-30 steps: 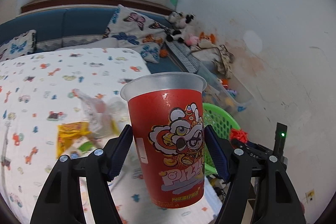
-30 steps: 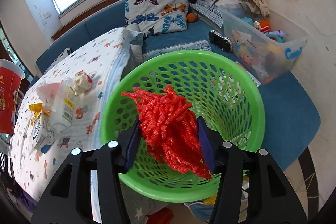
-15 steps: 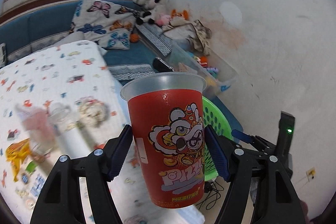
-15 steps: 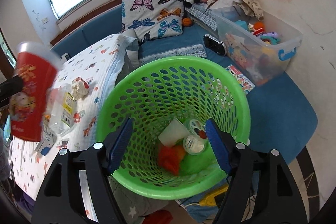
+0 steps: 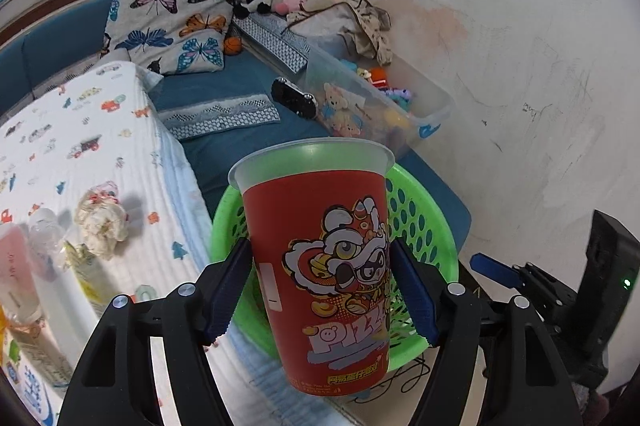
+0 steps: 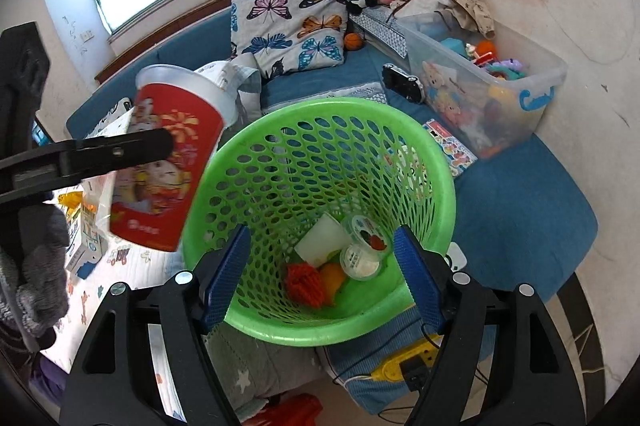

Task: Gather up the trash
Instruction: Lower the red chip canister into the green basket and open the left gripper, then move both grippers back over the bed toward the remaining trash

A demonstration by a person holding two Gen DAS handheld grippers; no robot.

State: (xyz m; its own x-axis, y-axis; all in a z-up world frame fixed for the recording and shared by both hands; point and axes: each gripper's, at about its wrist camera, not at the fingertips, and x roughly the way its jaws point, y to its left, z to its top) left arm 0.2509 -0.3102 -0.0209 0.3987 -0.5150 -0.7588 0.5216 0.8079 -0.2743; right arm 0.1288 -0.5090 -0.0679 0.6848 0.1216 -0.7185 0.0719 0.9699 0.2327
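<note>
Gripping a red paper cup [image 5: 320,266], the left gripper [image 5: 322,292] has its blue pads pressed flat on either side of the cup's lower half, jaws spread about as wide as the cup. The cup stands upright in the hold, its frosted rim on top, in front of and just above the near rim of the green basket [image 5: 424,226]. A cartoon lion-dance head is printed on the cup, with the letters "PIZZ" below it and a line of yellow characters too small to read.

The right gripper [image 6: 322,276] hangs over the basket mouth with its jaws wide apart and nothing between them. Below it, on the basket floor, lie a red net wad [image 6: 304,284], a white cup [image 6: 322,240] and a small round tub [image 6: 360,258]. To the left on the patterned bedsheet [image 5: 80,146] lie a crumpled paper ball [image 5: 102,222] and some packaging. A clear toy bin [image 6: 500,98] sits against the wall.
</note>
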